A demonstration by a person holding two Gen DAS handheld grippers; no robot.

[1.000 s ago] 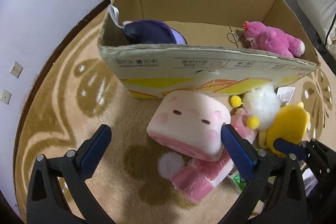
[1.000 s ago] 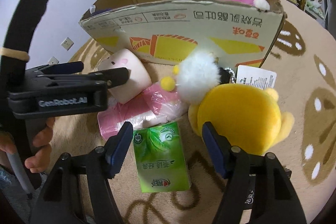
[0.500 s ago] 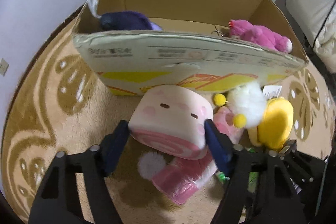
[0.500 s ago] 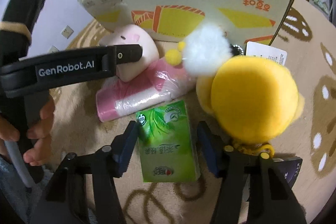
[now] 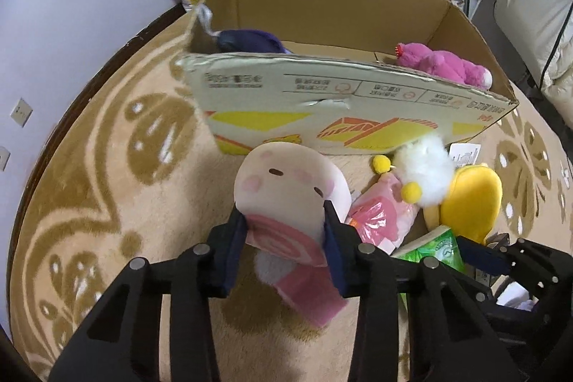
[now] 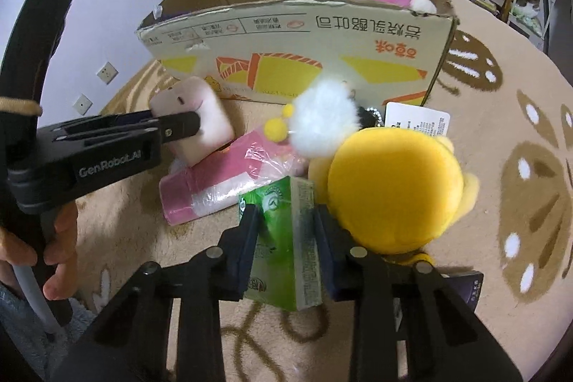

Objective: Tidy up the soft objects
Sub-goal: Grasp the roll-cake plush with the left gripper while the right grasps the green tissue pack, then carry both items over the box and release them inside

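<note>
Both pairs of jaws were clamped when these views were taken: your left gripper (image 5: pixel 285 227) had its blue pads pressed into the sides of the pink roll-cake plush (image 5: pixel 286 194), squeezing it between them, and your right gripper (image 6: pixel 286 231) had closed on the green tissue pack (image 6: pixel 286 235), which stood tilted up between its fingers. Just ahead of your left jaws, past the plush's blushing face, sat the cardboard box (image 5: pixel 322 117), its near wall facing you. Over that wall you could see a dark blue plush (image 5: pixel 250 40) in the box's left part and a magenta plush (image 5: pixel 444 67) toward its right corner. To the right of your left jaws lay a pink plastic-wrapped bundle (image 5: pixel 379 213) on the beige patterned carpet (image 5: pixel 107 203), with part of it showing beneath the held plush. Further right were a white fluffy toy with yellow pompoms (image 5: pixel 426 174) and a yellow plush (image 5: pixel 469 199), touching each other. From your right gripper's view, the yellow plush (image 6: pixel 394 185) pressed against the right finger, the white fluffy toy (image 6: pixel 322 120) lay ahead of the jaws in front of the box (image 6: pixel 304 59), and the wrapped bundle (image 6: pixel 222 178) lay ahead and to the left. A white paper tag (image 6: pixel 417 122) lay by the box's right corner. Your left gripper (image 6: pixel 179 127) showed at the far left of that view, gripping the roll-cake plush (image 6: pixel 200 117).
</note>
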